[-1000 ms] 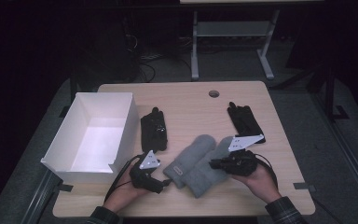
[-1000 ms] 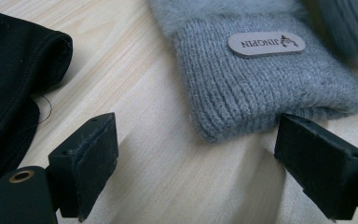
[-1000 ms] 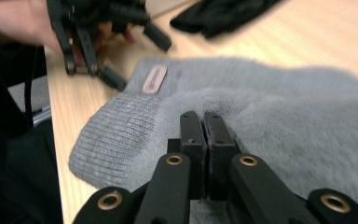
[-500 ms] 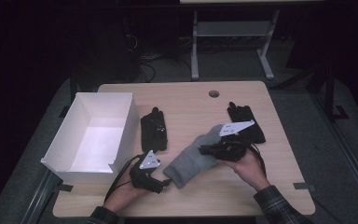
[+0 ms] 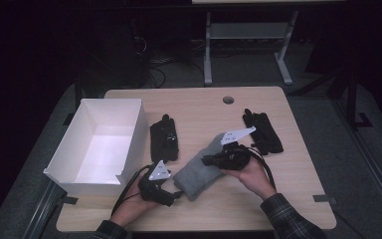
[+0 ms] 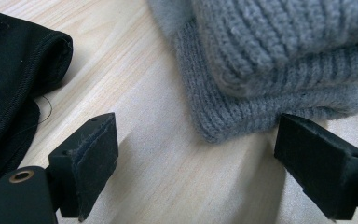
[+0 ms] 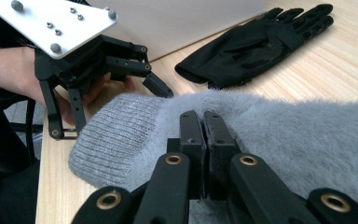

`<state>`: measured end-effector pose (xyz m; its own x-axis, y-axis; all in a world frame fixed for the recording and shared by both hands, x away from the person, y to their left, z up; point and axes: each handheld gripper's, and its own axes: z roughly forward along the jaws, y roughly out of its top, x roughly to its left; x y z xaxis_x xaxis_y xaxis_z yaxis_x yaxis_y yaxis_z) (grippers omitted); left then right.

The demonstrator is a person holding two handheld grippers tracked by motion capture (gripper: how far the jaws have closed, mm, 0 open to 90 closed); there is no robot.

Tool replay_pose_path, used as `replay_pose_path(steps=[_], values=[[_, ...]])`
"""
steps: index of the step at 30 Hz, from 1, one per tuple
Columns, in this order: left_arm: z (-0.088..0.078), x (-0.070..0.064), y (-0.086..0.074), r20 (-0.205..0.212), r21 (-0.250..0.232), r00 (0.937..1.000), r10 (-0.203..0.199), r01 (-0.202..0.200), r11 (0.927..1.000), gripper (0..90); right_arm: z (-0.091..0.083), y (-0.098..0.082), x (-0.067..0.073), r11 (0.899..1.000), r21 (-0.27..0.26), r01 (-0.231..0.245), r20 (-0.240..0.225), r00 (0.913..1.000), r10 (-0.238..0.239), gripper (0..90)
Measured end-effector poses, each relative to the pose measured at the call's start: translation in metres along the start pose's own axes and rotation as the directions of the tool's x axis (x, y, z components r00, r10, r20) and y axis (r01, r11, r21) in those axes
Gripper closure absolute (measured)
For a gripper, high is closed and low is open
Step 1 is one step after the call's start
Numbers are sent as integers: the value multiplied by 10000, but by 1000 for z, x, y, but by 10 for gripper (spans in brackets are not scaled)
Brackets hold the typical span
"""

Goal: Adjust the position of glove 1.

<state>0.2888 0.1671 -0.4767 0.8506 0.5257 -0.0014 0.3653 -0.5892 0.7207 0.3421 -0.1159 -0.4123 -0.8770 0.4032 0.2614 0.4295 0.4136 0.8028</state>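
Two grey knitted gloves (image 5: 199, 172) lie stacked near the table's front, the upper one fuzzy (image 7: 284, 135) and resting over the ribbed cuff of the lower (image 6: 270, 46). My right gripper (image 5: 206, 160) points left, its jaws (image 7: 204, 121) shut on the upper grey glove's fuzzy fabric. Just left of the cuffs on the wood, my left gripper (image 5: 176, 192) stands open (image 6: 196, 158), the cuff edge lying just ahead of its jaws and untouched by them. It also shows in the right gripper view (image 7: 158, 86).
A white open box (image 5: 132, 144) stands at the left. One black glove (image 5: 164, 139) lies beside it, seen close (image 6: 9, 65); another black glove (image 5: 262, 130) lies at the right. The wooden table (image 5: 204, 107) has a round hole near its far edge.
The right gripper has moved left and slightly away, carrying one grey glove from beside the other onto it. The left gripper has stayed put.
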Motion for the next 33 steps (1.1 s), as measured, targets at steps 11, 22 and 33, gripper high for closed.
replay_pose_path(steps=[11,22,33], values=[[0,0,0,-5,11,10000,15,-15,10000,128,13,-6,-10,9984,489,283,82,9996,-287,883],[0,0,0,-7,44,10000,17,-17,10000,128,23,-12,-13,9972,677,323,298,9990,-344,708],[0,-1,0,-55,8,10000,-47,47,10000,127,-29,-10,-31,9989,-447,-112,1853,9825,193,689]])
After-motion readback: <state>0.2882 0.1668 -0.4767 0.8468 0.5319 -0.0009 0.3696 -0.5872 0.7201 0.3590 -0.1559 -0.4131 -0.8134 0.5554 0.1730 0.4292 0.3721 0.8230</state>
